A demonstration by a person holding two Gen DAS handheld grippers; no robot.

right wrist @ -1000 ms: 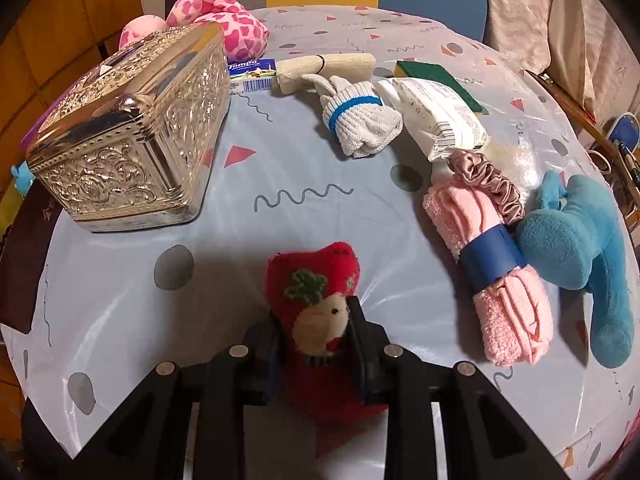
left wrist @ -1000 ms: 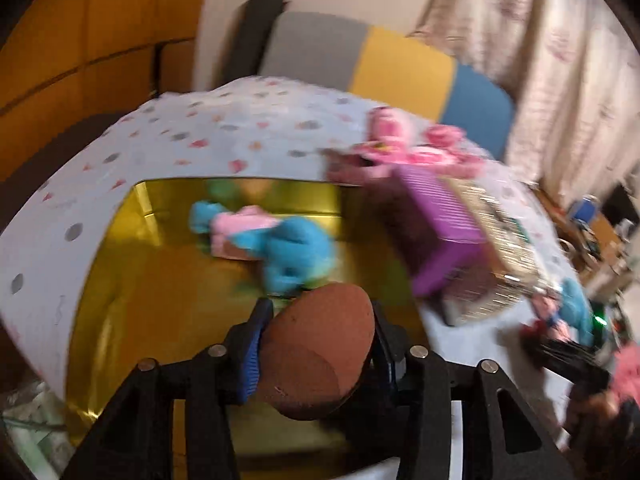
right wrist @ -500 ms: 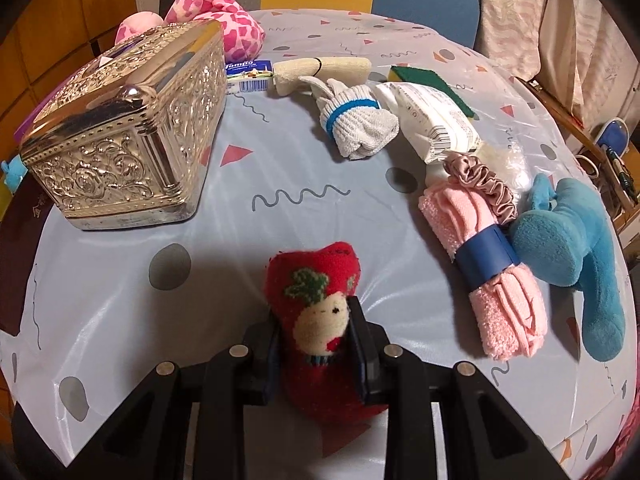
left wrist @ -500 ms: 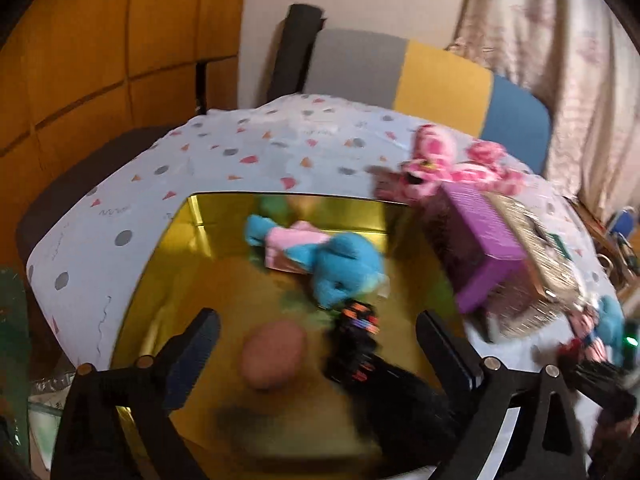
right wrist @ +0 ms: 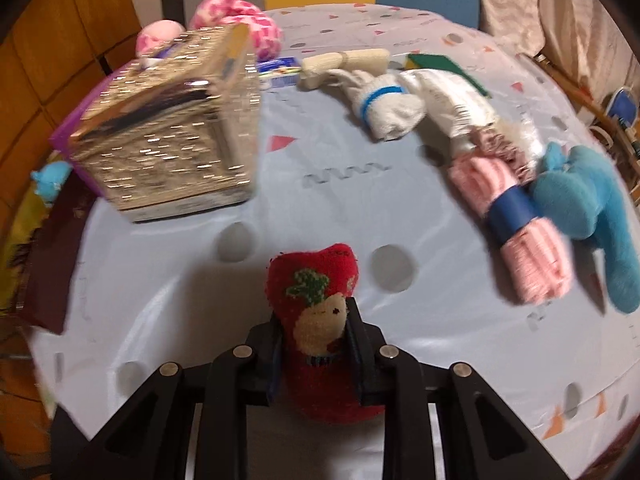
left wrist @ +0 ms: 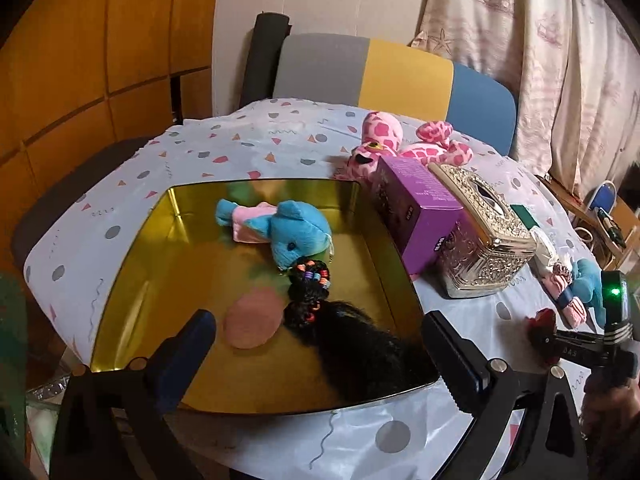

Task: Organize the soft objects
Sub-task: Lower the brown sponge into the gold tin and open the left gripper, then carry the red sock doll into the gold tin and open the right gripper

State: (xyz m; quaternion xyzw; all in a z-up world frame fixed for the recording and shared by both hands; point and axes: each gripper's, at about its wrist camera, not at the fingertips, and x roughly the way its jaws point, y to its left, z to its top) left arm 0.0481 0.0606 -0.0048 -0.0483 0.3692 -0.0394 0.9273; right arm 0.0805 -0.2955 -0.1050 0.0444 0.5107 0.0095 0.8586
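Observation:
A gold tin (left wrist: 132, 264) holds a blue plush elephant (left wrist: 296, 236), a pink cloth (left wrist: 252, 224), a black hairpiece with coloured bands (left wrist: 312, 292) and a round pinkish-brown pad (left wrist: 252, 322). My left gripper (left wrist: 318, 334) hangs over the tin's near side, open wide, nothing between its fingers. My right gripper (right wrist: 316, 338) is shut on a red sock with an embroidered face (right wrist: 316, 280), and its jaws are closing tighter on it above the tablecloth. From the left wrist view the right gripper (left wrist: 560, 344) shows at the right with the red sock (left wrist: 540, 320).
A silver tissue box (right wrist: 172, 128) and a purple box (left wrist: 416, 212) stand right of the tin. A pink spotted plush (left wrist: 380, 140) lies behind them. White gloves (right wrist: 384, 104), a pink towel roll (right wrist: 516, 208), a blue plush (right wrist: 588, 200) and a green sponge (right wrist: 440, 62) lie on the table (right wrist: 320, 184).
My left gripper has opened wide, and the round pad that it held now lies in the tin. The right gripper still grips the red sock and has shifted over the table.

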